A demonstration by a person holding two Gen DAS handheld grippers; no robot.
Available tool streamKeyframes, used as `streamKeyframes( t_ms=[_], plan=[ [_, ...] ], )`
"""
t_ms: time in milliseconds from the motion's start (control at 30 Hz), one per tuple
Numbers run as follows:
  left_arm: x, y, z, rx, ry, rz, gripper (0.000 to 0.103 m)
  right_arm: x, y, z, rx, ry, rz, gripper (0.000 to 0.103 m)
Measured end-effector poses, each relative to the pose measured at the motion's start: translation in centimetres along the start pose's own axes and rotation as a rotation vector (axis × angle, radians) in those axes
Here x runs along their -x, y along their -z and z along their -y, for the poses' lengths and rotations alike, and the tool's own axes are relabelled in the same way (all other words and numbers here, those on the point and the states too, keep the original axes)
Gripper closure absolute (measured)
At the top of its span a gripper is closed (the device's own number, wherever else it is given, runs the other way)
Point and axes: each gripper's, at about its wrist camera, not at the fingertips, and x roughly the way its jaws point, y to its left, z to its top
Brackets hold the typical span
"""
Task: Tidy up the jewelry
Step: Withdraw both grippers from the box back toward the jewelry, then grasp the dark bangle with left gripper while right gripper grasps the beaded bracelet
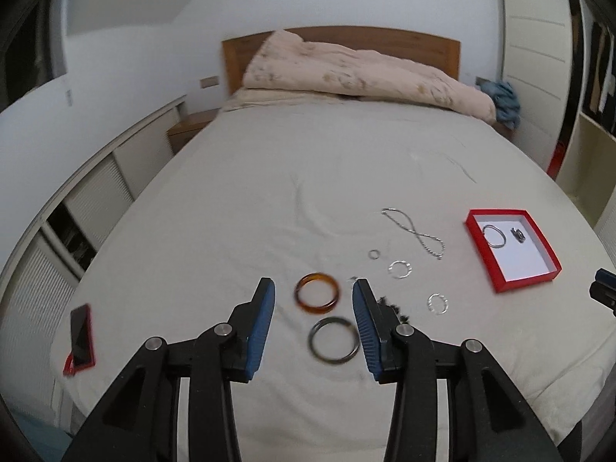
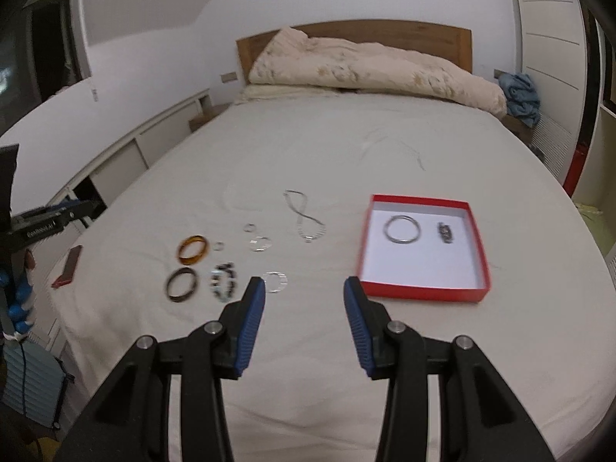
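The right blue pad of the left tool (image 1: 313, 288) is covering most of the dark beaded bracelet (image 1: 392, 306). The small dark item in the red cardboard box (image 2: 423, 292) is appearing too small to identify (image 2: 445, 233). The right tool (image 1: 604, 292) is being cut off by the left view's edge.

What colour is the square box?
Red outside, white inside: the shallow square cardboard box, clearest in the right wrist view.

red box (image 2: 423, 292), amber bangle (image 1: 317, 298), blue-padded tongs (image 1: 313, 288)
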Motion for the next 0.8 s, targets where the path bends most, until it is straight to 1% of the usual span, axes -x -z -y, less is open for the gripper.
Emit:
streamKeyframes(
  t_ms=[100,200,333,500,633,800],
  plan=[
    [0.8,1.6,-1.4,0.027,0.001,0.004,0.061,1.1,0.7,-2.6,0.006,-0.017,0.020,0.062],
    [1.1,2.8,-2.0,0.043,0.000,0.003,0.061,1.7,1.6,-4.6,0.020,-0.026,0.025,0.062],
    [0.3,4.2,-2.4,0.065,0.009,-0.017,0.061,1.3,2.5,-6.5,0.031,-0.045,0.022,0.062],
    [-2.2,6.3,-3.2,0.100,0.023,-0.061,0.061,-1.0,3.7,-7.9,0.035,-0.055,-0.017,0.062],
    [-4.9,7.8,-3.8,0.116,0.038,-0.096,0.061,-3.8,4.5,-8.4,0.034,-0.054,-0.056,0.062],
    [-8.8,8.8,-3.6,0.115,0.092,-0.153,0.061,-8.0,4.8,-8.8,0.027,-0.058,-0.119,0.062]
  ],
)
